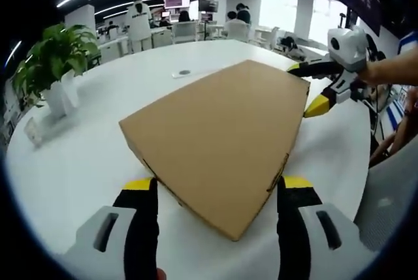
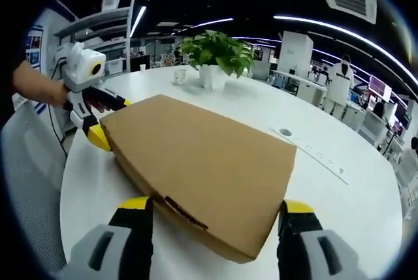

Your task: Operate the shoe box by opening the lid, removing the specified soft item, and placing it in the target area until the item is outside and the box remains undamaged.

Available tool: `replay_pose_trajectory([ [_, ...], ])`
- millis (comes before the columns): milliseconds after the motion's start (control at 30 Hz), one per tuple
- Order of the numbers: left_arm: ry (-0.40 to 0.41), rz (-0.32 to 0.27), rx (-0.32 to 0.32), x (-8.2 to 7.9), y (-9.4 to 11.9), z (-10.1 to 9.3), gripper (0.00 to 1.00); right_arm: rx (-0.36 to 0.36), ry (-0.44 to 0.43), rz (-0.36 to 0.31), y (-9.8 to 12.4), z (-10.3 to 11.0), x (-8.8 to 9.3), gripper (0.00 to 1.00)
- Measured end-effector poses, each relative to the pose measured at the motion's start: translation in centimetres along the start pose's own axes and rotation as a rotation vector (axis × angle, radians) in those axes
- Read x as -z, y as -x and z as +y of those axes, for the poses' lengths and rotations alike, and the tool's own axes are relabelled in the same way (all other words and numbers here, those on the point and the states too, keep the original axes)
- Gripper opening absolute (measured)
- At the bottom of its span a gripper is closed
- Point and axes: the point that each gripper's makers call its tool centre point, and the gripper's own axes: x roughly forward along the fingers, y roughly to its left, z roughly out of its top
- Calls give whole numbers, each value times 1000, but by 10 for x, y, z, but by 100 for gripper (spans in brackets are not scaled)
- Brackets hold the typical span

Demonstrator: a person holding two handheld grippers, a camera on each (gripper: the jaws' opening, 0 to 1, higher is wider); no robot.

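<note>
Table point(image 1: 85, 156): 1 large, smooth white top with a rounded edge, lying under both grippers and running out past the frame.
Shoe box point(image 1: 219, 140): 1 flat, matte brown cardboard box, lid down, resting on the table between the 2 grippers; contents hidden.
Plant point(image 1: 55, 55): 1 leafy green plant in a white pot, standing well beyond the left gripper, off to its left.
Left gripper point(image 1: 215, 192): jaws standing wide apart, yellow-tipped black, straddling the box's near corner; whether they are touching cardboard is hard to make out.
Right gripper point(image 2: 215, 215): jaws spread wide either side of the opposite corner, gripping nothing.
Cable port point(image 1: 184, 72): 1 small round grey disc in the tabletop, lying beyond the box.
People: several figures standing far off, blurred.
</note>
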Motion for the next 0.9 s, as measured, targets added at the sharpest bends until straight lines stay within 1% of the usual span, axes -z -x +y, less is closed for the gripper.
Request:
replay_pose_trajectory([
  [633, -57, 45, 61, 7, 8, 20, 73, 64, -46, 5, -5, 25, -6, 76],
  [900, -99, 78, 77, 11, 11, 32, 72, 87, -63, 4, -9, 34, -10, 76],
])
